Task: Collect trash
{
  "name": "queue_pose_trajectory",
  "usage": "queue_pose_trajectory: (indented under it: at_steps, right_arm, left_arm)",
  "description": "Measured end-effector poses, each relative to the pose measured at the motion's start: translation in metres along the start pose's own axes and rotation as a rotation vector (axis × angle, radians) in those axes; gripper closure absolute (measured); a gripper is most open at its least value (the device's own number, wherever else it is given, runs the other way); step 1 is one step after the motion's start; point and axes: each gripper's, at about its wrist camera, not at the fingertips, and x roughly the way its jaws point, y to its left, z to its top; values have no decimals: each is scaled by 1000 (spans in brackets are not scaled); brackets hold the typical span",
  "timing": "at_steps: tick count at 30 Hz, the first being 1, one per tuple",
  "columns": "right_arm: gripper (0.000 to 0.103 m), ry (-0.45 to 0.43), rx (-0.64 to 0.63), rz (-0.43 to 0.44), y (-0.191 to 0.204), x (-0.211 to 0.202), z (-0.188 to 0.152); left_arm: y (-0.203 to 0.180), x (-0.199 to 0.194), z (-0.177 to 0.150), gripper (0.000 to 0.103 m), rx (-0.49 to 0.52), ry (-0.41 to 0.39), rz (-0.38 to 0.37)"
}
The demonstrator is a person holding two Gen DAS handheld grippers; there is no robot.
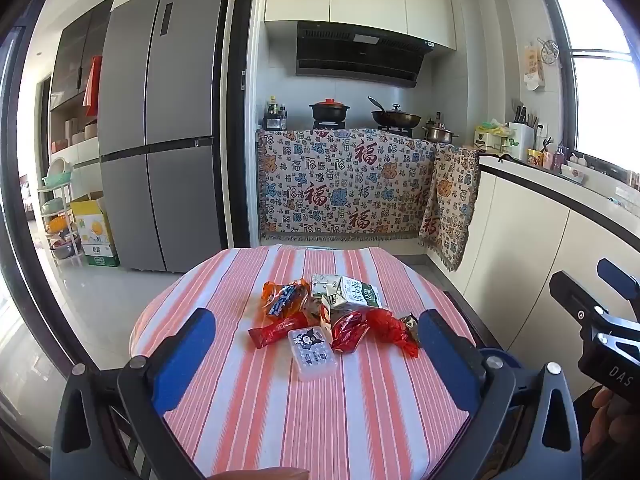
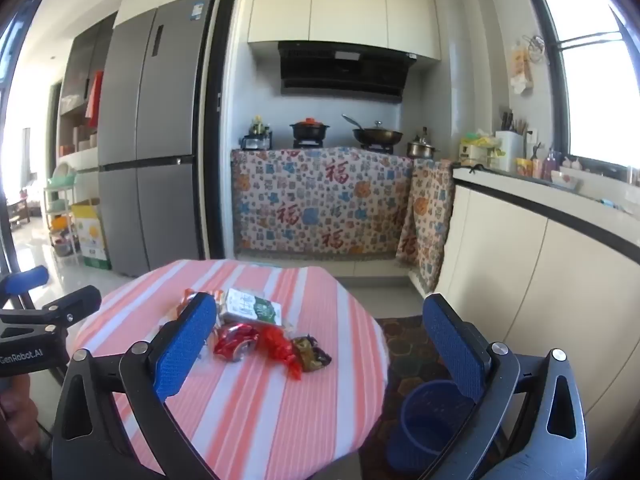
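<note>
A pile of trash lies mid-table on the striped cloth [image 1: 280, 412]: an orange snack bag [image 1: 285, 295], a crushed milk carton [image 1: 352, 294], a red wrapper [image 1: 276, 330], a small clear plastic box [image 1: 313, 354], a crumpled red foil wrapper [image 1: 372, 328] and a dark wrapper [image 1: 409, 322]. My left gripper [image 1: 316, 356] is open and empty, its blue pads either side of the pile, nearer me. My right gripper [image 2: 320, 348] is open and empty, above the table's right part. The carton [image 2: 252, 306], red foil [image 2: 256, 342] and dark wrapper [image 2: 312, 354] show there.
A blue bin [image 2: 428, 420] stands on the floor right of the table, by my right gripper's right finger. White counter cabinets [image 2: 540, 280] run along the right. A grey fridge [image 1: 160, 132] and a cloth-draped stove counter [image 1: 344, 184] stand behind.
</note>
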Motion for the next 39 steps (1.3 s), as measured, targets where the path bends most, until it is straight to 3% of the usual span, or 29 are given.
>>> queue_pose_trajectory:
  at_steps: [39]
  right_arm:
    - [0, -2, 1, -8, -3, -3, 1]
  left_arm:
    - [-1, 0, -2, 0, -1, 2, -1]
